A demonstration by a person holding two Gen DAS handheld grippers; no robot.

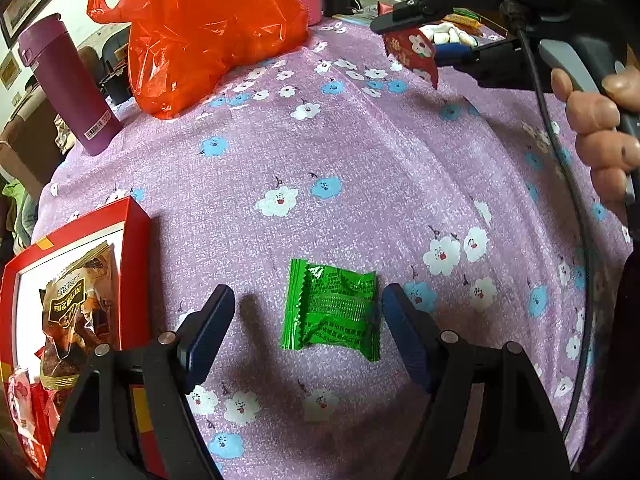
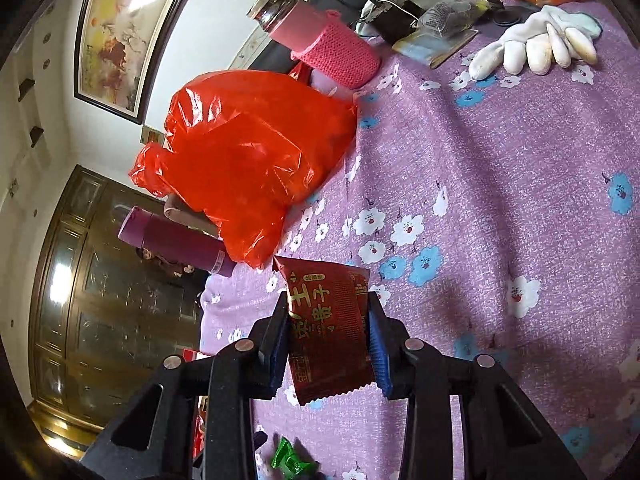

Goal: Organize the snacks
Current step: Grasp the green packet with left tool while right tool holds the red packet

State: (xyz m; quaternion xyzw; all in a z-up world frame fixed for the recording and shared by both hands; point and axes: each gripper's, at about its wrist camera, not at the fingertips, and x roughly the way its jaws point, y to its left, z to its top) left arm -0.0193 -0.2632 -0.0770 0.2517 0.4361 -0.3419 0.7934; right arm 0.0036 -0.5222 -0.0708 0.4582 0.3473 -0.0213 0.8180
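Note:
A green snack packet (image 1: 331,309) lies flat on the flowered purple cloth, between the spread fingers of my left gripper (image 1: 308,312), which is open and hovers just over it without touching. A red box (image 1: 136,240) at the left holds a brown snack bag (image 1: 76,312) and other red packets. My right gripper (image 2: 328,320) is shut on a dark red snack packet (image 2: 328,328) and holds it in the air above the cloth. In the left wrist view that red packet (image 1: 412,54) hangs at the top right. The green packet (image 2: 290,460) peeks in at the bottom of the right wrist view.
An orange-red plastic bag (image 1: 200,32) sits at the far left of the table beside a purple flask (image 1: 68,84) and a pink bottle in a knitted sleeve (image 2: 332,48). White gloves (image 2: 536,46) and other clutter lie at the far edge. A hand (image 1: 600,132) grips the right tool.

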